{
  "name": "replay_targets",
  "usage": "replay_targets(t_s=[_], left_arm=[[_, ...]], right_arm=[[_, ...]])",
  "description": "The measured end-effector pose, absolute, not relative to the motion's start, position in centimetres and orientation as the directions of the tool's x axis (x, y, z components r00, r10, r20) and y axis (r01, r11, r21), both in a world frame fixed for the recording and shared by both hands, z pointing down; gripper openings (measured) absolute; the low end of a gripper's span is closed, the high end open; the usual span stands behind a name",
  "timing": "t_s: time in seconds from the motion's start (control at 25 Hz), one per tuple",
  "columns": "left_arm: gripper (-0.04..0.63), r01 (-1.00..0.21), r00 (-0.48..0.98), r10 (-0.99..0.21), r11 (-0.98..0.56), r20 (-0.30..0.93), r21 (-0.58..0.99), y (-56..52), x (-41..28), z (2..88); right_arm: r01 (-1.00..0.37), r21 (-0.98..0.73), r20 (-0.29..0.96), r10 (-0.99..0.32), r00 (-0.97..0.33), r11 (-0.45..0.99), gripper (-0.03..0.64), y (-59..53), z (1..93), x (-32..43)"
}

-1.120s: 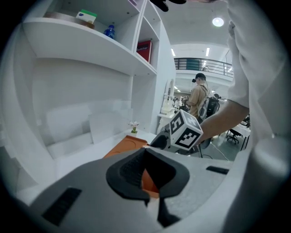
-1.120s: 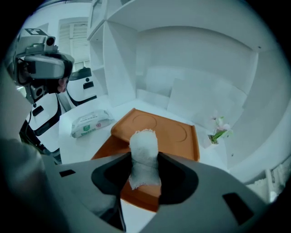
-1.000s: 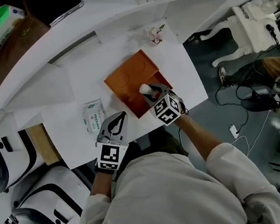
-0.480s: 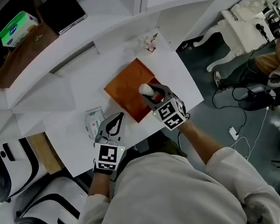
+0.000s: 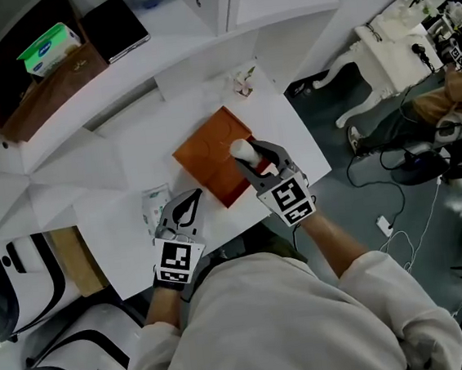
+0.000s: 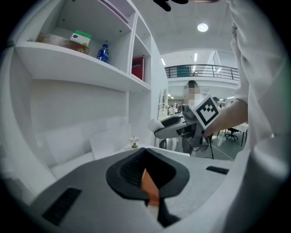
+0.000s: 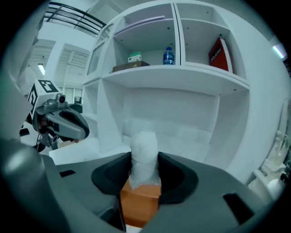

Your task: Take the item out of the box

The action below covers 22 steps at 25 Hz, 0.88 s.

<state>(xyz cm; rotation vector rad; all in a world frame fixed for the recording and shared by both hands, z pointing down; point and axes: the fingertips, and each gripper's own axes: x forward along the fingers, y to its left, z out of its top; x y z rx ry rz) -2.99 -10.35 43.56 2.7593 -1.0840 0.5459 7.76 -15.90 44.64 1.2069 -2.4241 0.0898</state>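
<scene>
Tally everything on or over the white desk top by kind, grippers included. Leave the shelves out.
grippers: 2 (left gripper, right gripper)
orange box: 1
white wrapped item, held in the right gripper: 1
packet: 1
small flower ornament: 1
total: 6

Bare tabletop (image 5: 292, 137) lies open right of the orange box (image 5: 209, 148) and behind it to the left. 1 packet (image 5: 153, 208) blocks the front left, and 1 small flower (image 5: 242, 79) stands at the back corner. The shelf (image 5: 145, 66) caps headroom over the table's rear.
</scene>
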Motion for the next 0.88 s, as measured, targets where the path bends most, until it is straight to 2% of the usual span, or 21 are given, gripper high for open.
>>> replay_targets(t_s=[0.24,0.88], left_arm=[[0.006,-0.679,0.680,-0.641,-0.733,0.356,-0.023,-10.1,-3.3,42.6],[0.006,-0.683,0.678,-0.650,-0.730,0.342,-0.035,-9.5,-4.0,41.9]], right_arm=[[-0.792,0.141,0.318,-0.785,-0.532,0.594,0.190,-15.3,41.4,7.9],[-0.812,0.139,0.216,-0.818,-0.533,0.567,0.187,-13.9,38.0,7.8]])
